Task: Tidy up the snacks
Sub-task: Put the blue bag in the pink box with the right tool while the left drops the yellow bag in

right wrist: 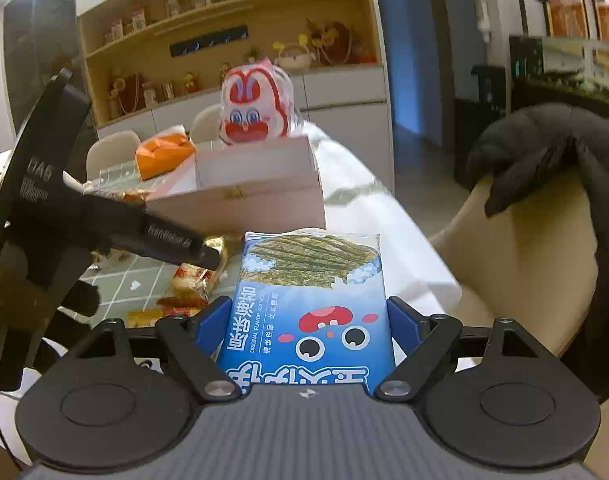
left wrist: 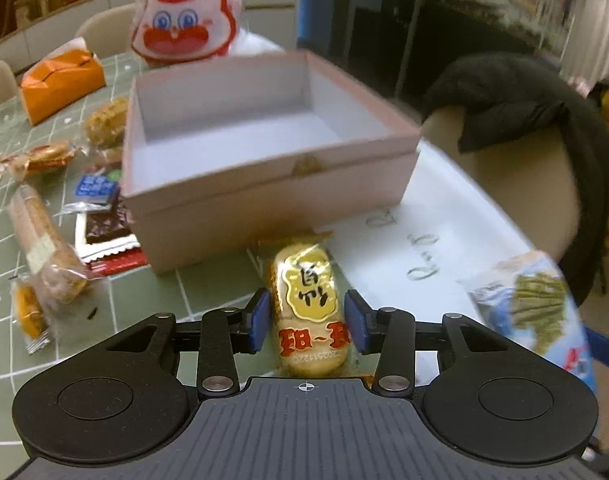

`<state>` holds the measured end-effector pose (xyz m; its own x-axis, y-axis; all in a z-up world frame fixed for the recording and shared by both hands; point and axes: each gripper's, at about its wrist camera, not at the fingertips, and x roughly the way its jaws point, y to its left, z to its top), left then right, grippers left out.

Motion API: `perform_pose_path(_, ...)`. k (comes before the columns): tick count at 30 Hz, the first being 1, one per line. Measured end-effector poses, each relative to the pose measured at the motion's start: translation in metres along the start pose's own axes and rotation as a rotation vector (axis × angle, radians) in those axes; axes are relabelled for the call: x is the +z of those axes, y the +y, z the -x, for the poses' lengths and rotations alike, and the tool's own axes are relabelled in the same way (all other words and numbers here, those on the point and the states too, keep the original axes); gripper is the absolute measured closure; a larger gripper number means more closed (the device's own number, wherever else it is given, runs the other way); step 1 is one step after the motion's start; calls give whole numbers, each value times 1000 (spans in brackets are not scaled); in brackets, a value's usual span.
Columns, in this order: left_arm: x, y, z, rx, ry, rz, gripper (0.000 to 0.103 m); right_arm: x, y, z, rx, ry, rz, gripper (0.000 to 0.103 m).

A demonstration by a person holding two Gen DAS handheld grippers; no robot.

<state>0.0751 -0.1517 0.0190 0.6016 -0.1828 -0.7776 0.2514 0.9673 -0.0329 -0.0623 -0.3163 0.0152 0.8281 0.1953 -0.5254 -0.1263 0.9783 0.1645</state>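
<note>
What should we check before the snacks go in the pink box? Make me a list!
1. Pink box open with room inside: ok.
2. Right claw holding the blue seaweed pack on both sides: ok.
3. Left claw gripping the yellow rice cracker: not ok, the pads stand off it with the cracker between them.
4. Cracker resting safely on the table: cannot tell.
5. Way to the box free for the right claw: not ok, the left claw is close beside it.
</note>
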Motion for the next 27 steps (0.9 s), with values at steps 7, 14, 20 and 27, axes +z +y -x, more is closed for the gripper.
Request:
perform_pose_path(7, -20, 12, 30, -88, -89, -1, 63, -4, -6, 7, -3, 11, 19, 20)
perform_pose_path(14, 26, 48, 124, -192, -347, 51, 63, 73, 5, 27, 97, -109, 60, 20)
perform_pose_path(20, 127, 97, 107, -232, -345, 111, 63, 195, 33, -27, 152, -102, 74, 20)
perform_pose_path(27, 139, 142, -23, -297, -123, 206, 59, 246, 28, -178, 165, 165, -89, 16)
